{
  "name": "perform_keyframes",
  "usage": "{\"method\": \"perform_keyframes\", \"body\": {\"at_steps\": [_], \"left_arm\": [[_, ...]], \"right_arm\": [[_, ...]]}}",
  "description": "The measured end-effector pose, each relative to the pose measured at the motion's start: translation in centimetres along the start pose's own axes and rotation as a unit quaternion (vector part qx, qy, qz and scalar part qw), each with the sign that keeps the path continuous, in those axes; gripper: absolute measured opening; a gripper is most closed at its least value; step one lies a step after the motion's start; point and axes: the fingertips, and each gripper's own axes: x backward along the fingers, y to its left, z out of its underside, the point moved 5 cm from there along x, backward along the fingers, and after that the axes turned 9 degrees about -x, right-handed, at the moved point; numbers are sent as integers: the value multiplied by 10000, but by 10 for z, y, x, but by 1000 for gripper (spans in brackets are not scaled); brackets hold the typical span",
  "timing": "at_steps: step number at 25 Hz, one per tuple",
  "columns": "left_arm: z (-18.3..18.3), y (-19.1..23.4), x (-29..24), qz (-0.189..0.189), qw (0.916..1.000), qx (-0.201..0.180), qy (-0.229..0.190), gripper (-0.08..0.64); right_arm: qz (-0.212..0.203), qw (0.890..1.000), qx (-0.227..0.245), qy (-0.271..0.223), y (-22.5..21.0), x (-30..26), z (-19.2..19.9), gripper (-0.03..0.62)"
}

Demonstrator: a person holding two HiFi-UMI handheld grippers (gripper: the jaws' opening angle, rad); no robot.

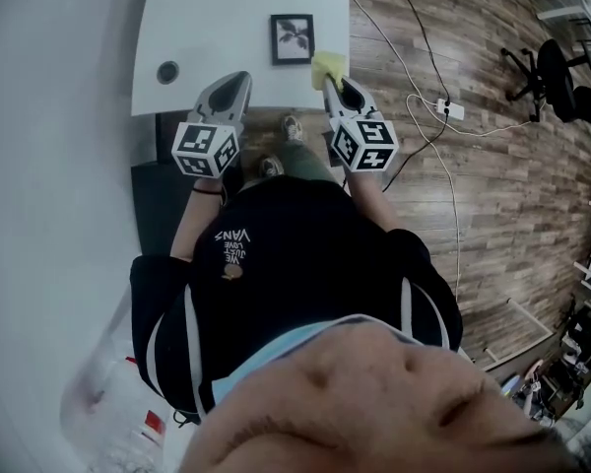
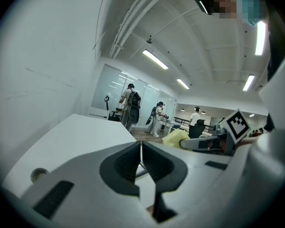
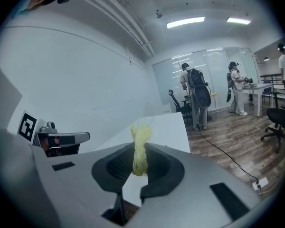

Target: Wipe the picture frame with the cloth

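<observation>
A small black picture frame point(image 1: 293, 38) with a leaf print lies flat on the white table point(image 1: 217, 18), near its front right corner. A yellow cloth point(image 1: 329, 67) rests at the table's right edge beside the frame, pinched in my right gripper point(image 1: 332, 80). In the right gripper view the cloth point(image 3: 139, 148) stands up between the shut jaws. My left gripper point(image 1: 244, 79) hovers over the table's front edge, left of the frame, jaws shut on nothing point(image 2: 141, 158). The frame is hidden in both gripper views.
A round cable grommet point(image 1: 167, 71) sits at the table's front left. A power strip point(image 1: 445, 108) with cables lies on the wooden floor to the right, an office chair point(image 1: 552, 67) beyond it. People point(image 3: 194, 96) stand far across the room.
</observation>
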Motion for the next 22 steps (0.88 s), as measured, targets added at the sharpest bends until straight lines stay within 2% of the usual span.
{"method": "perform_keyframes", "body": {"at_steps": [8, 22], "left_arm": [[-10, 17, -19, -192, 9998, 6, -8, 18], [-22, 45, -62, -316, 9995, 24, 12, 18]], "right_arm": [[-152, 9998, 31, 137, -11, -36, -12, 46], [-355, 9992, 62, 189, -26, -94, -39, 46]]}}
